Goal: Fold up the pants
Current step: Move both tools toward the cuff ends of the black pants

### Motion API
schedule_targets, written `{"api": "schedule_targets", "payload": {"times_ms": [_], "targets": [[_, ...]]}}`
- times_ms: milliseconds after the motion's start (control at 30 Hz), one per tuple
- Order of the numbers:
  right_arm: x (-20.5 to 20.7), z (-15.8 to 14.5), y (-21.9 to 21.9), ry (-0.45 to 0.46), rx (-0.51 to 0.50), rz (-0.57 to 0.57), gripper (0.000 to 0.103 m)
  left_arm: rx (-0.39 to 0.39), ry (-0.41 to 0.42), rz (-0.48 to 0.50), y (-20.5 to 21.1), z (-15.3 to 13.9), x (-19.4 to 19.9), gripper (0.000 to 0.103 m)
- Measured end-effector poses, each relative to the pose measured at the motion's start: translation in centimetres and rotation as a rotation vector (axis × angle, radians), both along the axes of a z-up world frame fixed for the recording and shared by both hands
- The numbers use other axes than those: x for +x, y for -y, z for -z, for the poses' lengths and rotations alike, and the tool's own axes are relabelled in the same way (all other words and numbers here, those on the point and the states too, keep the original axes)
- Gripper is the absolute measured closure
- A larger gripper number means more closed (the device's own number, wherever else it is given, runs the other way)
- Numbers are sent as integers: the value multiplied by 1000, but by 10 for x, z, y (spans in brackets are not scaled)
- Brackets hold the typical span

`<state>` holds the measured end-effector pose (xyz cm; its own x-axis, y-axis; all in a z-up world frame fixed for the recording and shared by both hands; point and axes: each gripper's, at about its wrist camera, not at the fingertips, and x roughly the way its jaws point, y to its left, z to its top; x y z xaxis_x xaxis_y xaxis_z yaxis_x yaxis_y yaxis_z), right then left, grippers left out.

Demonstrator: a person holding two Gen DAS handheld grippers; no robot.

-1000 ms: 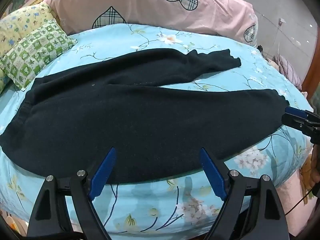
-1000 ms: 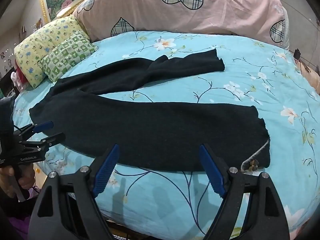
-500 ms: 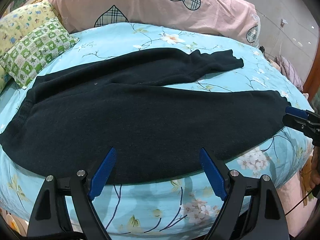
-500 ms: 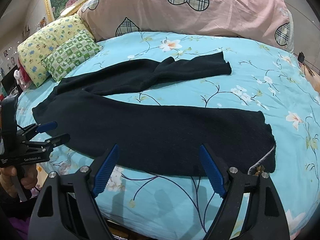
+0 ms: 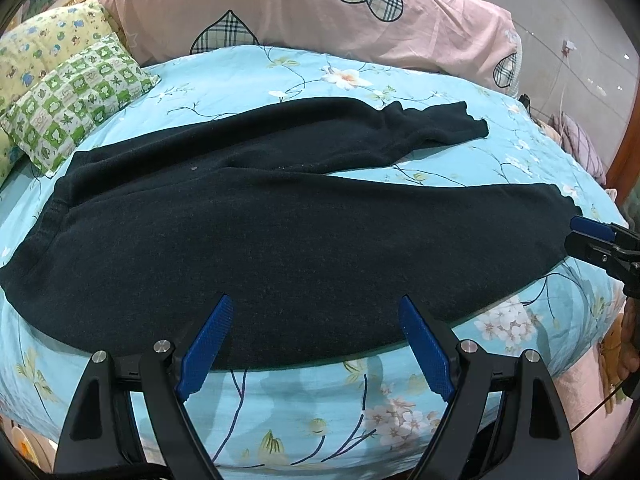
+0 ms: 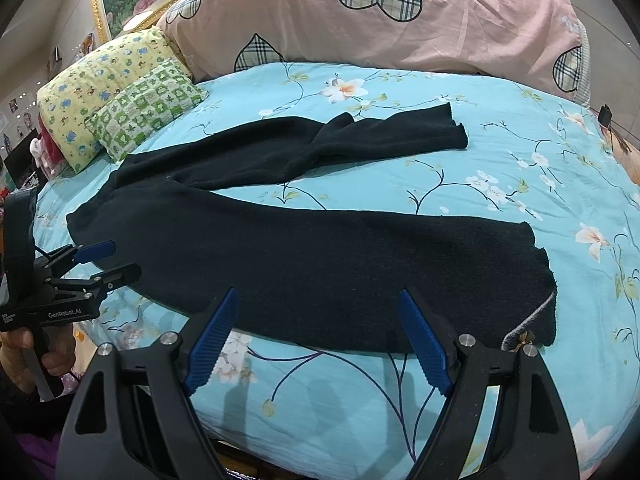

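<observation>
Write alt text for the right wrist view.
Black pants lie spread flat on a blue floral bedsheet, legs apart and pointing right. The open right gripper hovers over the near leg's edge; the left gripper, also open, is at the waistband end.

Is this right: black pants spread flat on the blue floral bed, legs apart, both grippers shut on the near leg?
Not quite. The black pants do lie spread on the blue floral bed, legs apart, but both grippers are open and hold nothing. The left gripper shows this in the left wrist view, the right gripper in the right wrist view.
</observation>
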<state>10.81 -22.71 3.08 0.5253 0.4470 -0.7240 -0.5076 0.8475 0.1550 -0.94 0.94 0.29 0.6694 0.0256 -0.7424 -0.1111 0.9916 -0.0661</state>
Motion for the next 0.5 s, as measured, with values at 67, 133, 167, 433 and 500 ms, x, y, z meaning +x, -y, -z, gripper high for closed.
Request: {"api": "schedule_targets", "payload": {"times_ms": [67,133,167,433,500], "targets": [[0,0,0,0,0,0,21,0,0,-2,0,0,0,17],[0,0,-1,0,-1,0,21,-3,-2,-2,0,0,1,17],[0,0,-1,1,0,0,21,-3,-2,-2,0,0,0,17],[-3,-1,-4,1,2,-2,21,-2,-3,-1,-1,-1,1,17],[-4,-2,-5,2,3,-3,21,-2,-2,1,0,-1,1,17]]}}
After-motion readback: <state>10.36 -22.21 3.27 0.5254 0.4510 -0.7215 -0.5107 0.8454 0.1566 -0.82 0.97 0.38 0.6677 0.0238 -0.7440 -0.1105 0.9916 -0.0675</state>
